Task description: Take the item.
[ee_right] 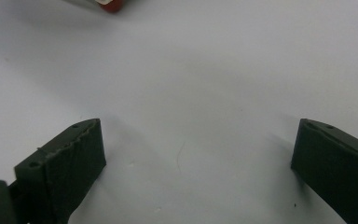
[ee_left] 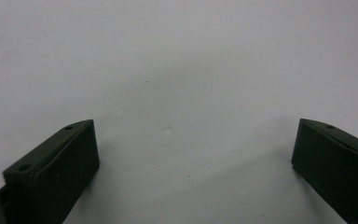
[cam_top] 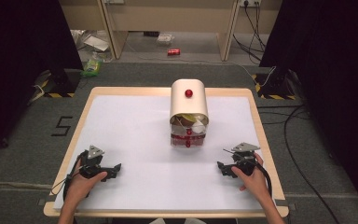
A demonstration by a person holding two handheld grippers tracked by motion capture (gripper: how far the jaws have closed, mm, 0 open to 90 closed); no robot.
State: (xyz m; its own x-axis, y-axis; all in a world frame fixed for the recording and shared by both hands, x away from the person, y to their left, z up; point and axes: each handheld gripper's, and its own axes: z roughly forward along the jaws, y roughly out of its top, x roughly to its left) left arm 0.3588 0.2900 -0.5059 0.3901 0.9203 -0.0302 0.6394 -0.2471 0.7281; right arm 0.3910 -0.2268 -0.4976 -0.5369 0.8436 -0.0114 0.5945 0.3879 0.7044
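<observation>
Our left gripper (cam_top: 116,168) and right gripper (cam_top: 221,166) lie low at the frame's bottom corners, jaws wide apart and empty over the white table (cam_top: 135,130). Between them, upper centre, stands the cream box (cam_top: 189,105), round-topped with a red knob (cam_top: 189,93), its front showing crumpled contents. Our hands hold both grippers pointing inward.

A big white sheet (cam_top: 135,140) covers the worktop (cam_top: 256,116), and a wooden edge shows all around it. Past the worktop, a red can (cam_top: 173,52) lies on the grey floor (cam_top: 135,74). Near it sits a small clear box (cam_top: 165,38). To the left lie some crumpled bags and a green packet (cam_top: 92,65). Black cables (cam_top: 293,140) snake over the floor on the right. A black number five (cam_top: 61,125) is marked on the floor at the left.
</observation>
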